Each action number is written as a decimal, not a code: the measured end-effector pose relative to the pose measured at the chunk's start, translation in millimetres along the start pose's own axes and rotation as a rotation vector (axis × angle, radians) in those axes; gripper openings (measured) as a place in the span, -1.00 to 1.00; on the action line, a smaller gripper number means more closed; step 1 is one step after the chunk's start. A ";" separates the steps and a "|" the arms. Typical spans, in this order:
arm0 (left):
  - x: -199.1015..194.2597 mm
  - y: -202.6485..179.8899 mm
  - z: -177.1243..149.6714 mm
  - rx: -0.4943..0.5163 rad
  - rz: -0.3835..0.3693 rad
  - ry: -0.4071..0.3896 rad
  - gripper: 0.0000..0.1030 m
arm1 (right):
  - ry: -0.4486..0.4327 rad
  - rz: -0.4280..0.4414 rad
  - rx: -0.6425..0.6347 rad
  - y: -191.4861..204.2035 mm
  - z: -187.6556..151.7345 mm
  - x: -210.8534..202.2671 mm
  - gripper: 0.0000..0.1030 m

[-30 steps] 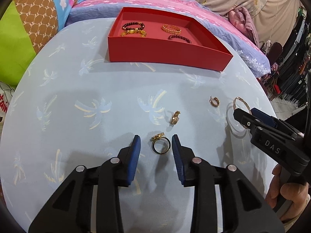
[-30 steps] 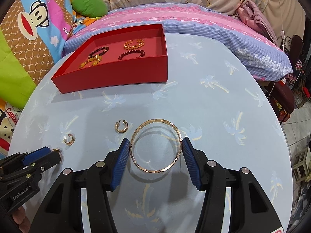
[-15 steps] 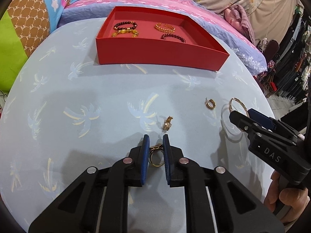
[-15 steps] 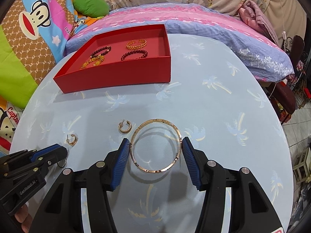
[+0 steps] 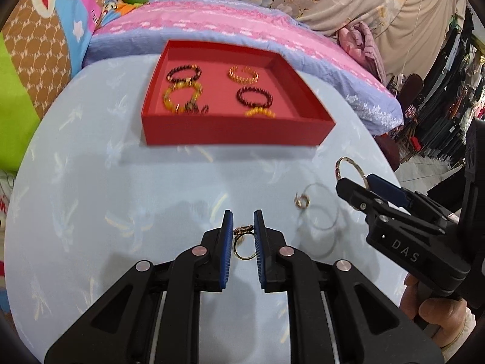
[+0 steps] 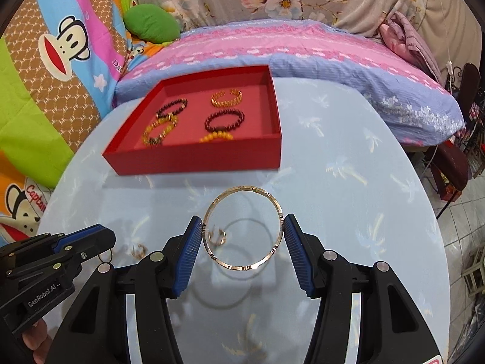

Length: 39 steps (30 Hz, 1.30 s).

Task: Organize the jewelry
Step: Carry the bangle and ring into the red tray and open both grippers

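Observation:
My left gripper [image 5: 243, 230] is shut on a small gold ring [image 5: 243, 244] and holds it above the table. My right gripper [image 6: 242, 236] is shut on a large gold bangle [image 6: 243, 227], lifted off the table; it also shows at the right of the left wrist view [image 5: 348, 170]. A red tray [image 5: 230, 133] at the back holds several bracelets, dark beaded, amber and gold. Two small gold hoop earrings [image 6: 219, 236] [image 6: 138, 250] lie on the table below the grippers.
The round table has a light blue palm-print cloth [image 6: 348, 182]. A bed with a pink and blue cover [image 6: 303, 57] stands behind it. A cartoon monkey blanket [image 6: 60, 51] and green cushion are at the left. Floor and furniture drop off at the right.
Both grippers have risen with their jewelry and moved toward the red tray. The left gripper closed on the ring a second ago. The earrings stay on the table.

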State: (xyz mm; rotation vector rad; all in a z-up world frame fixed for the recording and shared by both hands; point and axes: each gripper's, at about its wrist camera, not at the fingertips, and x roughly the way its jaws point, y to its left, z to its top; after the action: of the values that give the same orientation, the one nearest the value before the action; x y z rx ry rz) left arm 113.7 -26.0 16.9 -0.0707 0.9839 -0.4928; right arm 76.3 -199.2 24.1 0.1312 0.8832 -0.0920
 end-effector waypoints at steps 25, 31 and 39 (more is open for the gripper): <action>108.4 18.4 188.5 0.052 0.046 -0.043 -0.74 | 0.009 0.032 -0.026 5.2 162.8 126.8 0.04; 132.1 25.1 192.4 0.044 0.071 0.002 -0.73 | 0.045 0.012 -0.038 6.1 167.5 148.6 0.04; 142.4 27.1 189.4 0.037 0.109 0.012 -0.62 | 0.063 -0.007 -0.033 5.0 168.4 158.2 0.06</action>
State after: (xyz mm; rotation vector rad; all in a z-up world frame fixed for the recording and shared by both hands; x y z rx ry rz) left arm 341.9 -93.7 4.5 0.0188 0.9847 -0.4116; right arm 305.5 -224.1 7.6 0.1004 0.9481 -0.0800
